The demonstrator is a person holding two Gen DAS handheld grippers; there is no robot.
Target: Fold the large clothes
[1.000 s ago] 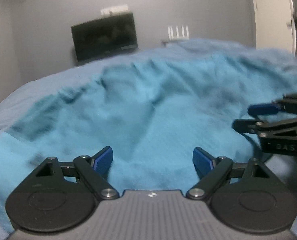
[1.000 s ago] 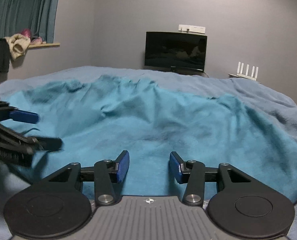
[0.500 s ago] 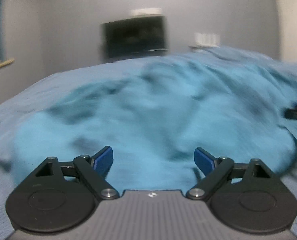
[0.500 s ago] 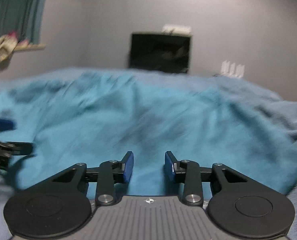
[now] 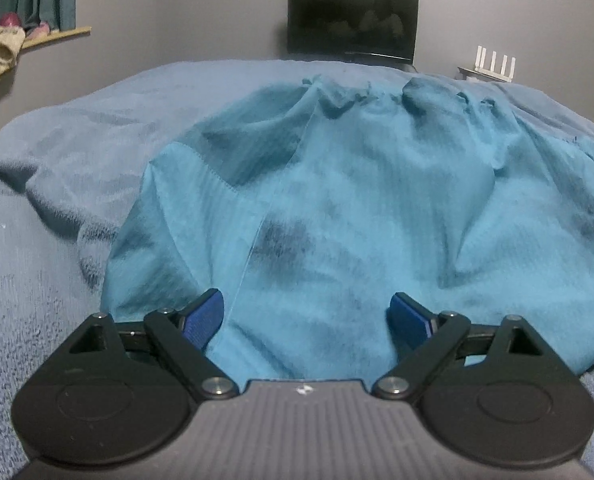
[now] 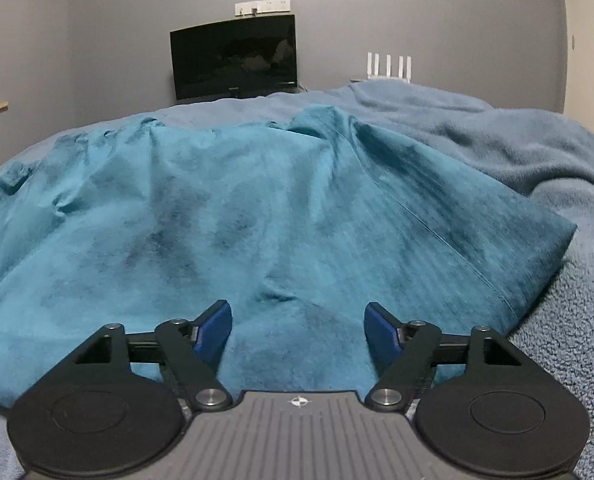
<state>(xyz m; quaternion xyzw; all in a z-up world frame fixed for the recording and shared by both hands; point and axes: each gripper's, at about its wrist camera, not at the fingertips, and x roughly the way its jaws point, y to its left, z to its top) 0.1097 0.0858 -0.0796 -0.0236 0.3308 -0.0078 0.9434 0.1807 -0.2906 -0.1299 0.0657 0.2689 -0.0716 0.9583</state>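
I have the crumpled teal cotton garment (image 5: 357, 208) spread over the grey-blue fleece blanket (image 5: 57, 168), my left gripper (image 5: 307, 314) wide open at its near-left hem and my right gripper (image 6: 299, 326) just opened, empty, near-right, so next I pinch both corners.
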